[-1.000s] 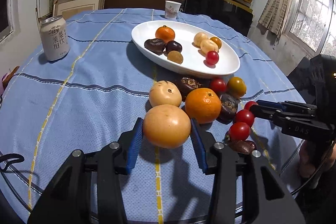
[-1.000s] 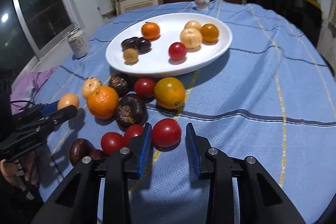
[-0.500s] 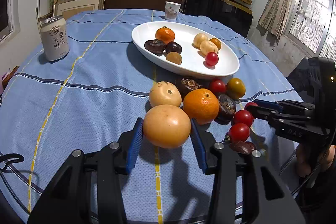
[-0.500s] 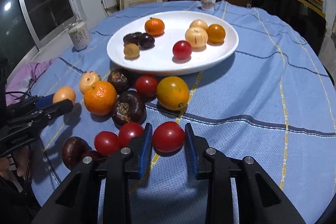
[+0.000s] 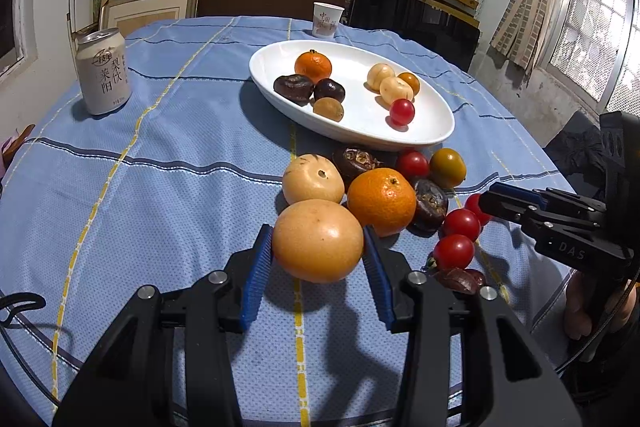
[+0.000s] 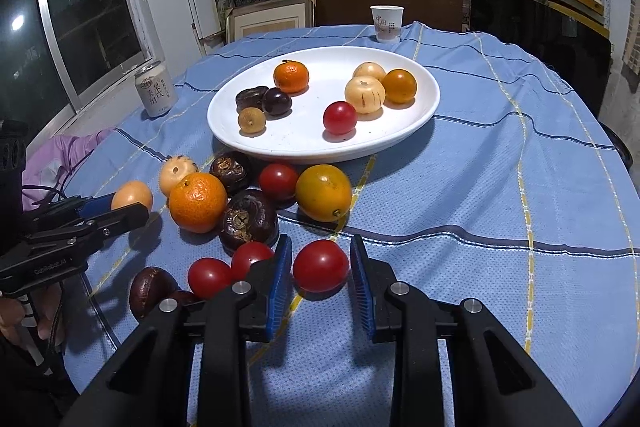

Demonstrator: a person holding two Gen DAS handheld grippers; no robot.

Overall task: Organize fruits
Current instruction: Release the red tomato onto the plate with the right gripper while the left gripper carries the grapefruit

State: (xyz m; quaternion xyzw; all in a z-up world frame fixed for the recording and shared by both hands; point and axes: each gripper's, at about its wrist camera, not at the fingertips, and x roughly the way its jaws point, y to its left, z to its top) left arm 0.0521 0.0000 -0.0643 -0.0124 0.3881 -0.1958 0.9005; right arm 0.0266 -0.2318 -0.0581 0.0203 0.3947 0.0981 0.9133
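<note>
A white oval plate (image 6: 424, 107) at the frame's upper centre holds a mandarin (image 6: 291, 77), two dark fruits, a small brownish one, two pale fruits, an orange-yellow one and a cherry tomato (image 6: 339, 117). Below it, loose on the blue cloth, lie a larger mandarin (image 6: 197, 202), two dark wrinkled fruits, a yellow-orange fruit (image 6: 323, 192) and several cherry tomatoes. One tomato (image 6: 320, 265) sits between blue claw pads at lower centre; a large peach-coloured round fruit (image 5: 318, 240) sits between the other claw's pads.
</note>
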